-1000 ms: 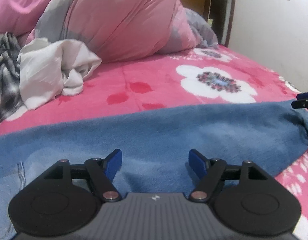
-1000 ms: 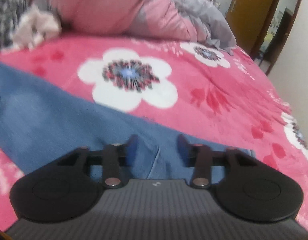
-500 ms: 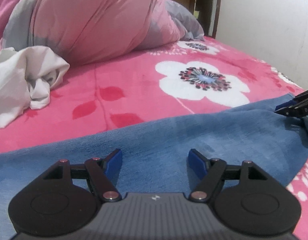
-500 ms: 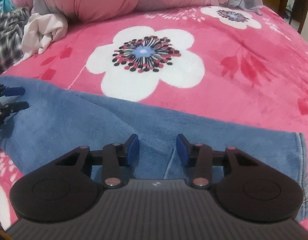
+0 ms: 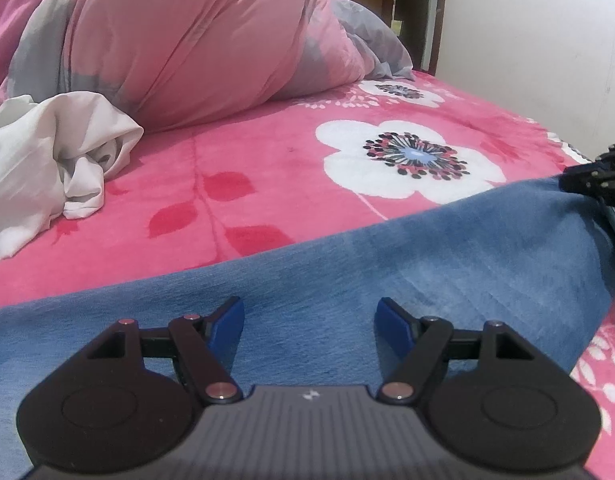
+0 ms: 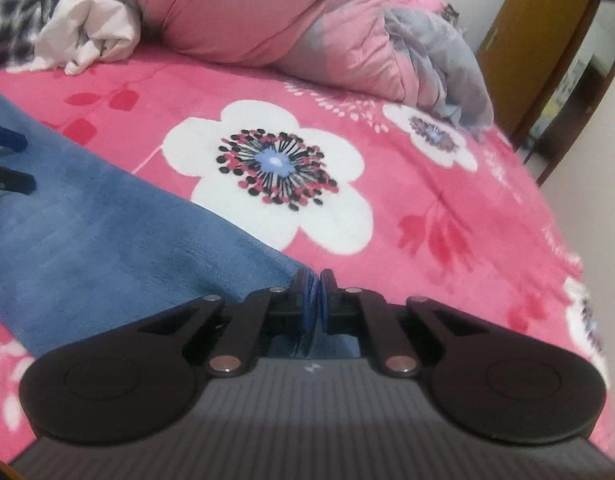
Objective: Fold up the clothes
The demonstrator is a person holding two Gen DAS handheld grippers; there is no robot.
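1. A blue garment (image 5: 387,264) of soft, fleecy cloth lies stretched in a long band across the near part of a bed, on a pink bedspread (image 5: 267,168) printed with large white flowers and red leaves.
2. The left gripper (image 5: 309,320) hangs low over the middle of the blue garment, tilted down toward it. Its blue-padded fingers (image 5: 227,322) stand wide apart and released, with cloth under the gap but nothing pinched between them.
3. The right gripper (image 6: 314,300) is at the garment's end corner, at the edge where the blue cloth meets the bedspread. Its jaws have just been closing, and its fingers (image 6: 305,304) are now clenched together on a thin fold of the blue garment, which shows as a sliver between the pads.
4. In the left wrist view the right gripper appears at the right edge, at the far end of the cloth band, where the fabric rises slightly to its tips.
5. A crumpled white garment (image 5: 47,160) sits farther back on the bed, to the left, against a large pink and grey duvet (image 5: 195,40) heaped at the back of the bed.
6. A checked black-and-white cloth (image 6: 15,4) lies just beside the white garment at the top left of the right wrist view.
7. A wooden door (image 6: 523,24) and a pale wall (image 5: 547,40) stand beyond the bed.
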